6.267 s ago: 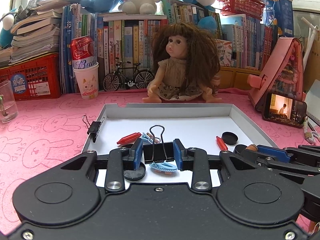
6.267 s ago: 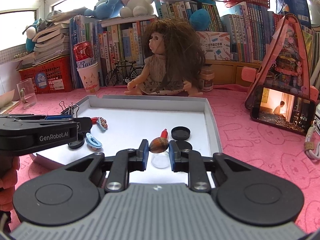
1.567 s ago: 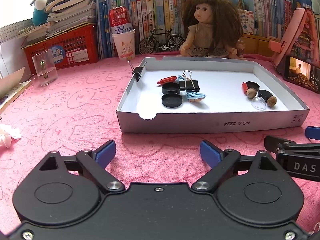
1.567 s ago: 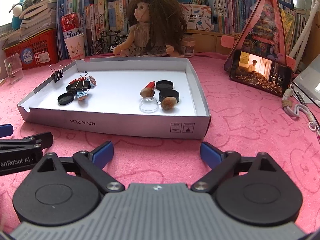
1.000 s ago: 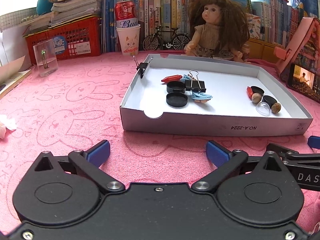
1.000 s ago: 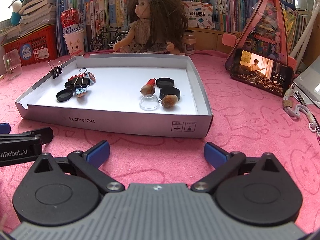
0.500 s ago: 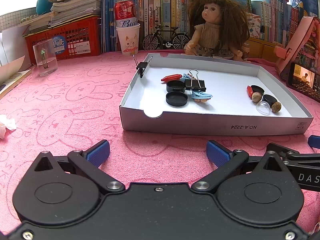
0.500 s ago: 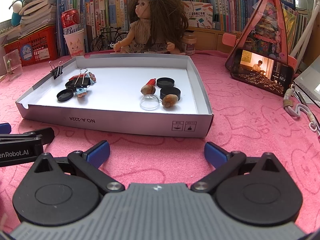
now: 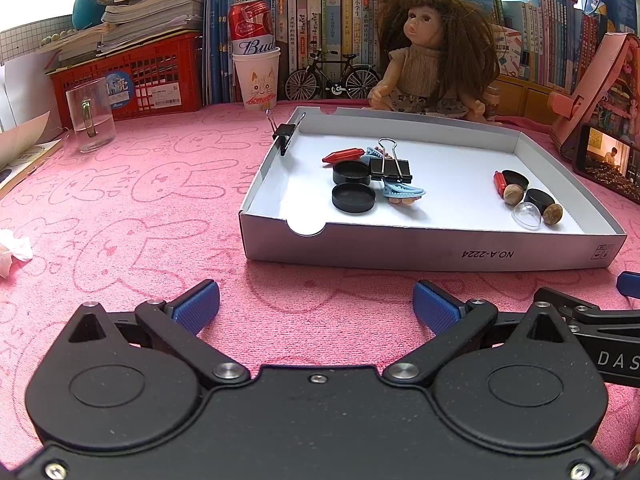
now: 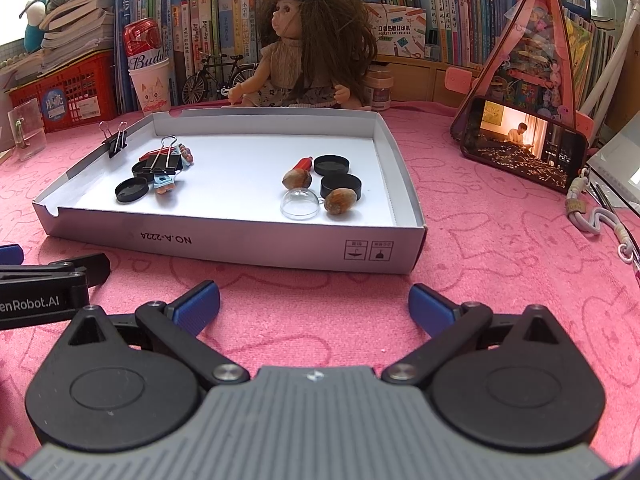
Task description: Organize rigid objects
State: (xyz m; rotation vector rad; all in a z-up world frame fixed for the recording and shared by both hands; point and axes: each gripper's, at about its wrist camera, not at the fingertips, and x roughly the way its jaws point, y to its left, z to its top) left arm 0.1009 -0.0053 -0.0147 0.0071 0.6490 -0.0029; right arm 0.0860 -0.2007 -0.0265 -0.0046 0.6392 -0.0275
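- My left gripper (image 9: 316, 306) is spread wide and empty, low over the pink cloth (image 9: 160, 208); my right gripper (image 10: 314, 304) is likewise released, holding nothing, in front of the tray (image 10: 280, 246).
- The small things lie in two clusters inside the tray: binder clip (image 9: 390, 170), black caps (image 9: 353, 198) and red pen cap (image 9: 343, 155) on the left; nuts (image 10: 340, 201), clear dome (image 10: 300, 204) and more caps on the right.
- I judge the sorting essentially done; nothing loose shows outside.
- Readable: "NO.A-2224" on the tray wall, "Bud" on the can (image 9: 250, 26).
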